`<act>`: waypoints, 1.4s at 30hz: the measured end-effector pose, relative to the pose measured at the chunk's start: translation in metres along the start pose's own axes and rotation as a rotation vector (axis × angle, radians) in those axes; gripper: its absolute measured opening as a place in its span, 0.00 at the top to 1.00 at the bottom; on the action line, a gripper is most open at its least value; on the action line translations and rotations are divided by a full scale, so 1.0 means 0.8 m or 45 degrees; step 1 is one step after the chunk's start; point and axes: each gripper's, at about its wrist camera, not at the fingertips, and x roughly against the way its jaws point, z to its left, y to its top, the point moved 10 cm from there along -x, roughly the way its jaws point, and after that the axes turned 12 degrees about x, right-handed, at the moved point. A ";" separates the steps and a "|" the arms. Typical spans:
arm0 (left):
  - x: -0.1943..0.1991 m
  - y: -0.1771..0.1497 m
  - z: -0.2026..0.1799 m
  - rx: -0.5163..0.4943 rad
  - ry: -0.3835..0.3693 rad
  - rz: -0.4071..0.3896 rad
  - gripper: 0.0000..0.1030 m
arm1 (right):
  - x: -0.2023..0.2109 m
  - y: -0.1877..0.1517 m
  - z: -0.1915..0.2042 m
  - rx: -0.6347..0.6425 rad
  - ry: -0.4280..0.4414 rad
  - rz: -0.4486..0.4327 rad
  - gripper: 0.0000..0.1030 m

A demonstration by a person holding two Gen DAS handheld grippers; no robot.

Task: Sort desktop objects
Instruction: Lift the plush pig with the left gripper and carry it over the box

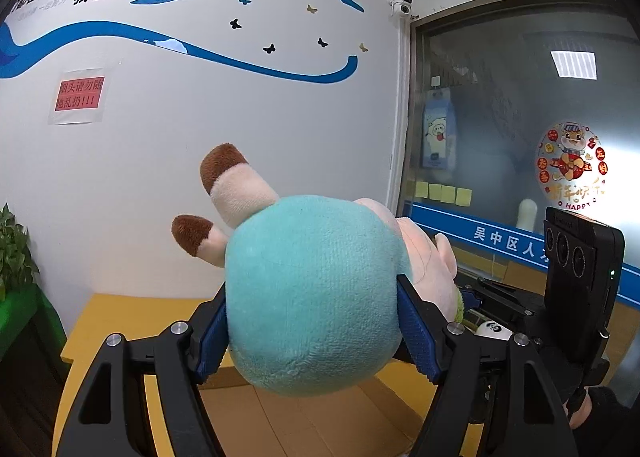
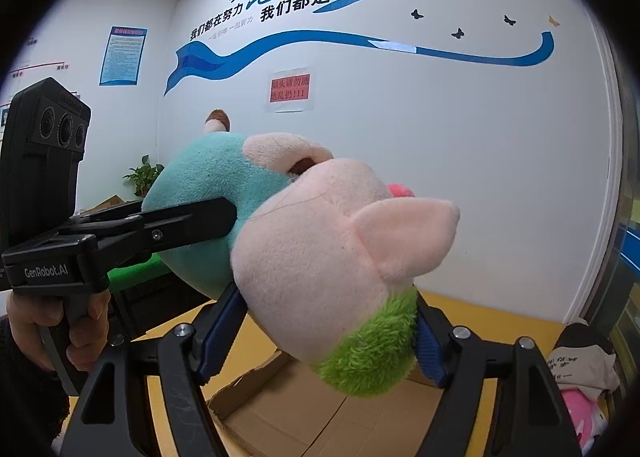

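Note:
A plush pig with a teal body (image 1: 316,297), pink head and brown-tipped legs is held in the air by both grippers. My left gripper (image 1: 316,337) is shut on its teal body. My right gripper (image 2: 332,333) is shut on its pink head (image 2: 320,257), at the green tuft. The left gripper also shows in the right wrist view (image 2: 224,217), pressing the teal body. The right gripper's body shows at the right of the left wrist view (image 1: 580,289).
An open cardboard box (image 2: 288,409) lies on the yellow table (image 1: 120,321) below the toy. A potted plant (image 1: 12,249) stands at the left. White and pink soft items (image 2: 580,373) lie at the right. A wall stands close behind.

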 end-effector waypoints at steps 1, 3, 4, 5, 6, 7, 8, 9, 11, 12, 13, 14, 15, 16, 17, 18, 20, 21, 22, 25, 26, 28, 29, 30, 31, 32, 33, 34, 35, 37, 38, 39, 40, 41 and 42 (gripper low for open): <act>-0.006 0.001 0.004 0.001 0.003 0.002 0.25 | -0.006 0.001 -0.004 -0.003 0.001 0.000 0.28; -0.024 0.003 0.018 0.002 0.014 0.011 0.25 | -0.024 0.000 -0.012 -0.012 0.009 0.002 0.28; -0.033 0.001 0.023 0.003 0.021 0.018 0.25 | -0.035 -0.002 -0.016 -0.017 0.015 0.005 0.28; -0.041 -0.001 0.031 0.005 0.027 0.026 0.25 | -0.044 -0.007 -0.020 -0.021 0.022 0.013 0.28; -0.053 -0.004 0.042 0.007 0.036 0.038 0.25 | -0.051 -0.010 -0.021 -0.025 0.028 0.018 0.28; -0.063 -0.005 0.047 0.009 0.044 0.046 0.26 | -0.062 -0.015 -0.022 -0.027 0.034 0.025 0.28; -0.071 -0.008 0.053 0.016 0.053 0.054 0.26 | -0.073 -0.020 -0.024 -0.028 0.041 0.033 0.28; -0.081 -0.011 0.063 0.026 0.063 0.062 0.26 | -0.086 -0.025 -0.025 -0.029 0.050 0.042 0.28; -0.100 -0.018 0.082 0.048 0.078 0.078 0.26 | -0.114 -0.033 -0.027 -0.033 0.064 0.059 0.29; -0.109 -0.022 0.090 0.054 0.085 0.088 0.26 | -0.123 -0.038 -0.028 -0.035 0.069 0.066 0.29; -0.120 -0.026 0.099 0.059 0.094 0.103 0.26 | -0.134 -0.043 -0.029 -0.039 0.075 0.074 0.29; -0.130 -0.030 0.107 0.061 0.102 0.117 0.26 | -0.150 -0.051 -0.030 -0.044 0.085 0.087 0.30; -0.143 -0.036 0.118 0.065 0.115 0.133 0.26 | -0.161 -0.057 -0.030 -0.046 0.091 0.097 0.30; -0.152 -0.042 0.125 0.069 0.124 0.144 0.26 | -0.175 -0.064 -0.031 -0.049 0.099 0.109 0.30; -0.164 -0.046 0.131 0.076 0.132 0.155 0.26 | -0.186 -0.071 -0.032 -0.052 0.106 0.119 0.31; -0.174 -0.054 0.141 0.088 0.140 0.166 0.26 | -0.200 -0.080 -0.033 -0.060 0.116 0.128 0.31; -0.196 -0.076 0.163 0.114 0.162 0.203 0.26 | -0.225 -0.099 -0.035 -0.081 0.135 0.144 0.31; -0.208 -0.091 0.174 0.124 0.177 0.232 0.26 | -0.241 -0.115 -0.036 -0.099 0.149 0.160 0.31; -0.221 -0.109 0.187 0.135 0.193 0.269 0.26 | -0.254 -0.131 -0.035 -0.121 0.165 0.178 0.31; -0.256 -0.167 0.223 0.178 0.245 0.388 0.26 | -0.296 -0.192 -0.032 -0.225 0.230 0.260 0.31; -0.265 -0.185 0.234 0.199 0.260 0.427 0.27 | -0.311 -0.217 -0.028 -0.246 0.242 0.297 0.31; -0.282 -0.225 0.257 0.237 0.296 0.509 0.27 | -0.335 -0.258 -0.020 -0.279 0.268 0.364 0.31; -0.287 -0.240 0.264 0.252 0.311 0.541 0.27 | -0.343 -0.274 -0.016 -0.291 0.279 0.390 0.31; -0.294 -0.259 0.274 0.269 0.333 0.584 0.27 | -0.353 -0.291 -0.012 -0.307 0.292 0.421 0.31; -0.298 -0.270 0.280 0.278 0.350 0.613 0.27 | -0.361 -0.306 -0.008 -0.321 0.304 0.452 0.31; -0.302 -0.279 0.285 0.277 0.367 0.639 0.27 | -0.370 -0.320 -0.004 -0.329 0.314 0.480 0.31; -0.305 -0.288 0.289 0.268 0.387 0.662 0.27 | -0.376 -0.332 0.000 -0.338 0.324 0.502 0.31; -0.307 -0.296 0.293 0.261 0.409 0.683 0.27 | -0.382 -0.342 0.003 -0.351 0.338 0.521 0.31; -0.308 -0.302 0.298 0.262 0.428 0.701 0.26 | -0.388 -0.351 0.007 -0.366 0.352 0.537 0.31; -0.312 -0.319 0.314 0.302 0.469 0.747 0.22 | -0.400 -0.365 0.013 -0.380 0.371 0.573 0.30; -0.314 -0.327 0.322 0.328 0.503 0.776 0.16 | -0.406 -0.373 0.016 -0.384 0.376 0.603 0.26; -0.314 -0.335 0.329 0.341 0.531 0.796 0.10 | -0.408 -0.382 0.022 -0.380 0.378 0.635 0.24; -0.313 -0.336 0.330 0.344 0.519 0.788 0.10 | -0.409 -0.388 0.026 -0.365 0.378 0.653 0.17; -0.310 -0.334 0.329 0.348 0.505 0.781 0.10 | -0.408 -0.391 0.028 -0.343 0.366 0.649 0.15; -0.306 -0.332 0.328 0.348 0.507 0.776 0.07 | -0.411 -0.385 0.029 -0.320 0.347 0.645 0.14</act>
